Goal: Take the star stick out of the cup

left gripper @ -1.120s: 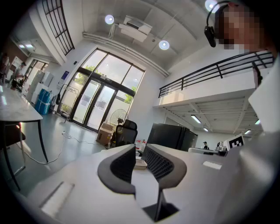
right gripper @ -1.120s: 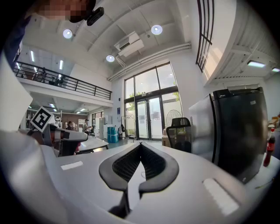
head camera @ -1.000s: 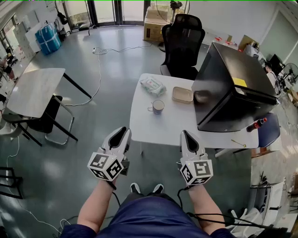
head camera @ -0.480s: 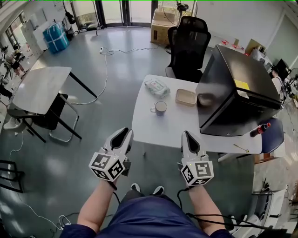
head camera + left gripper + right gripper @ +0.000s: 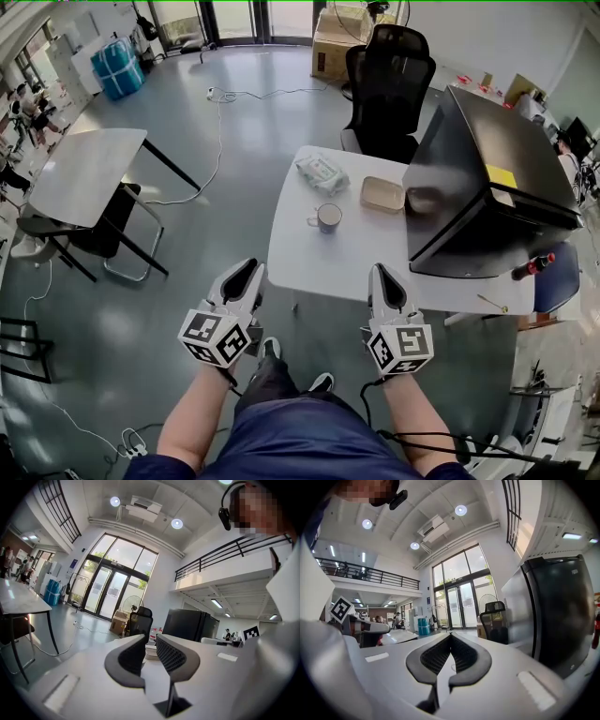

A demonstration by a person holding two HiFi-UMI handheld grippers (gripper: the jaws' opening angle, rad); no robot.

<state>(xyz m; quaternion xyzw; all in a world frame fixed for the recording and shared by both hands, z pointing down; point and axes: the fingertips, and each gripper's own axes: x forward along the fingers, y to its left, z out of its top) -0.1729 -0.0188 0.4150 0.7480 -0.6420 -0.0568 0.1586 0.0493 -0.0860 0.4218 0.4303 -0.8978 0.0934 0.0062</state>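
Note:
A mug [image 5: 327, 217] with a dark inside stands near the middle of the white table [image 5: 319, 262] in the head view; it is too small to make out a star stick in it. Both grippers hover short of the table's near edge, well back from the mug. My left gripper [image 5: 246, 272] is off the table's left corner, its jaws a narrow gap apart [image 5: 150, 641] with nothing between them. My right gripper [image 5: 382, 275] is at the near edge, its jaws meeting at the tips [image 5: 450, 637] and empty.
On the table lie a packet of wipes [image 5: 322, 172] and a beige tray [image 5: 382, 194]. A big black cabinet [image 5: 487, 187] fills its right side, with a black office chair [image 5: 389, 80] behind. A second table [image 5: 75, 173] stands to the left, cables on the floor.
The table and mug have slid slightly down and right in the head view as the person steps closer. Both grippers keep their pose and jaw state.

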